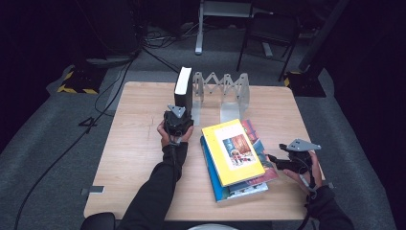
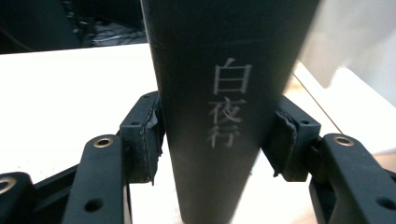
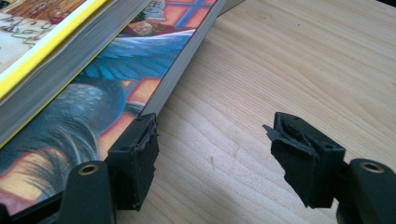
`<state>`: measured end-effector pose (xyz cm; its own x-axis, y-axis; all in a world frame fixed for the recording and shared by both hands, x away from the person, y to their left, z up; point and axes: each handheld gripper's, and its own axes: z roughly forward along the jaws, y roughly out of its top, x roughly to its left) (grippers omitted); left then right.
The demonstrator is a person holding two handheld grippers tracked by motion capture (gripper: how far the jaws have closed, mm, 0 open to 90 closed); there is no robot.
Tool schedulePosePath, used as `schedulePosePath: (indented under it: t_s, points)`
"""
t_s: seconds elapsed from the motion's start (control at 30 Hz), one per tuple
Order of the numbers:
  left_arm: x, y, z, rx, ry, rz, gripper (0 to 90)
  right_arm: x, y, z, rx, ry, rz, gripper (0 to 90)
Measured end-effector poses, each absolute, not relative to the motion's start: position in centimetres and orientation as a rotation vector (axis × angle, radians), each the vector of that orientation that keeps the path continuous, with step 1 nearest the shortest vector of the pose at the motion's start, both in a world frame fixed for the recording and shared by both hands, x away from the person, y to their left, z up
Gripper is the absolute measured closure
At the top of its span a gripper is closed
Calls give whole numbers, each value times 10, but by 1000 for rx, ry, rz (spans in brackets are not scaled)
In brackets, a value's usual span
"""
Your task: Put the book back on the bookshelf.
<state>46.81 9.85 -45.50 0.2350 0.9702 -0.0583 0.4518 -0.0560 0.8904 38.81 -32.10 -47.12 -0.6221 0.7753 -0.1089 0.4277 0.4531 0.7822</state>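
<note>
Black book (image 1: 183,87) upright, spine facing left gripper (image 1: 177,125).

A: Left gripper (image 2: 212,140), what's between the jaws?
B: Upright black book (image 2: 219,93), spine facing camera, pale characters running down it.
A: Pads on it?
B: One pad (image 2: 148,140) touches or nearly touches the spine's edge; the other sits just beside it. Can't call it a grip.
A: Underneath?
B: Bright pale table (image 2: 60,102).
</note>
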Motion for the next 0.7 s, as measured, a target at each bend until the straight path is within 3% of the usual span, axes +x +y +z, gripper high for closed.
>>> schedulePosePath:
  t_s: [0.33,0.43,0.47,0.7]
  points:
    - [455,121,-459,1781,1261,717,404,389,-321,-472,1011,2257,1021,319]
    - [456,116,-459,1806,1232,751,444,389,-321,-472,1010,2255,1020,319]
    - [456,114,-459,1804,1240,767,501,389,-321,-472,1014,2256,1020,319]
    - [463,110,-459,1781,1280,761,505,389,-323,-473,1015,2268,1031,329]
